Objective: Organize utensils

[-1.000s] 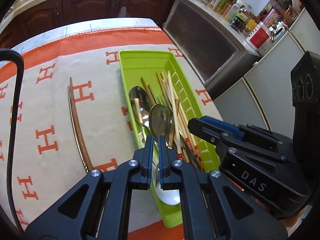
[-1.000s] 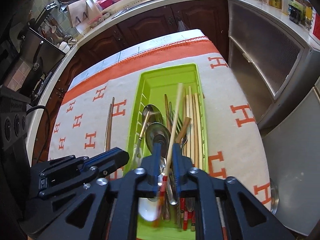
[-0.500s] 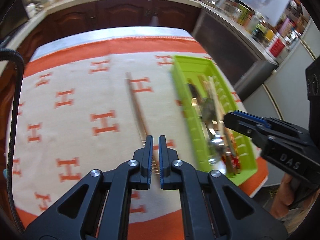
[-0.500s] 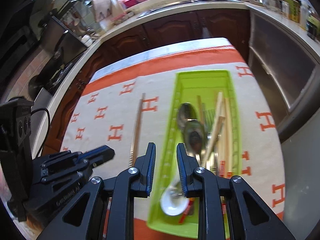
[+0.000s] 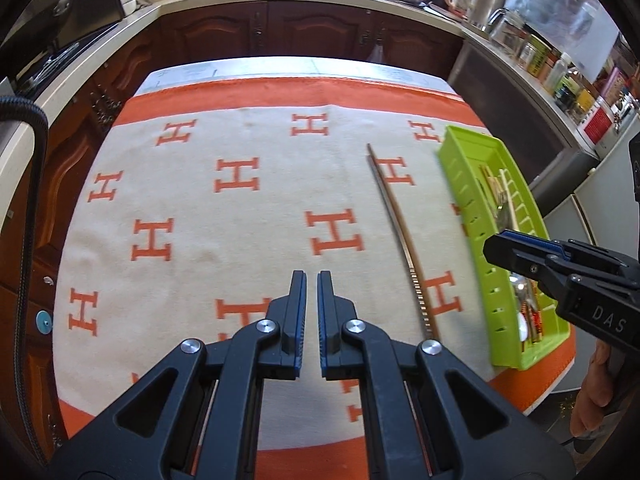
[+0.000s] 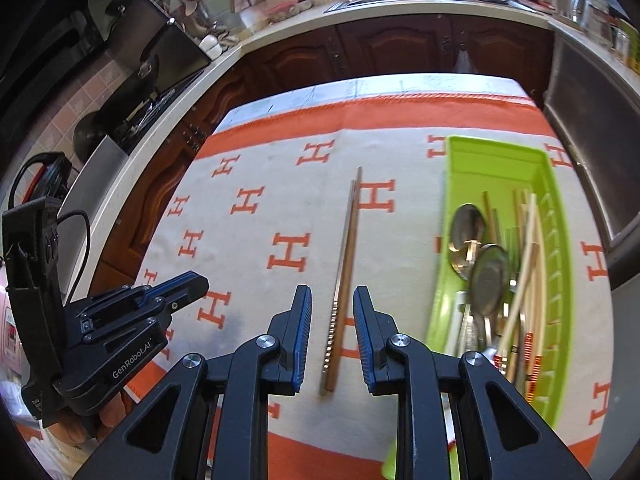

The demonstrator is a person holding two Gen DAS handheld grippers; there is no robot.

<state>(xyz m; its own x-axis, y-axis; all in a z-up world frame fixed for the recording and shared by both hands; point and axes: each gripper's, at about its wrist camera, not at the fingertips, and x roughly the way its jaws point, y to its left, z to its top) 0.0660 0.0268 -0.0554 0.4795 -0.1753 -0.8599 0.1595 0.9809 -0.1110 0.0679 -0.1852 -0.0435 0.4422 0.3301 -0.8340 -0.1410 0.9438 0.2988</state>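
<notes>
A pair of brown chopsticks (image 6: 347, 256) lies on the cream and orange cloth, left of the green tray (image 6: 556, 248). The tray holds spoons (image 6: 486, 276), wooden chopsticks and other utensils. My right gripper (image 6: 332, 320) is open and empty, its jaws either side of the near end of the brown chopsticks, above them. My left gripper (image 5: 312, 304) is empty with its jaws nearly closed, over bare cloth left of the chopsticks (image 5: 400, 224). The tray also shows in the left wrist view (image 5: 480, 240).
The cloth-covered table (image 5: 200, 200) has its front edge near me. Dark wood cabinets (image 6: 400, 52) and a counter stand behind it. A steel appliance (image 5: 512, 108) stands to the right of the table.
Both grippers have moved left, away from the tray. The right gripper let go of a chopstick in the tray and opened; it now straddles the brown chopsticks on the cloth.
</notes>
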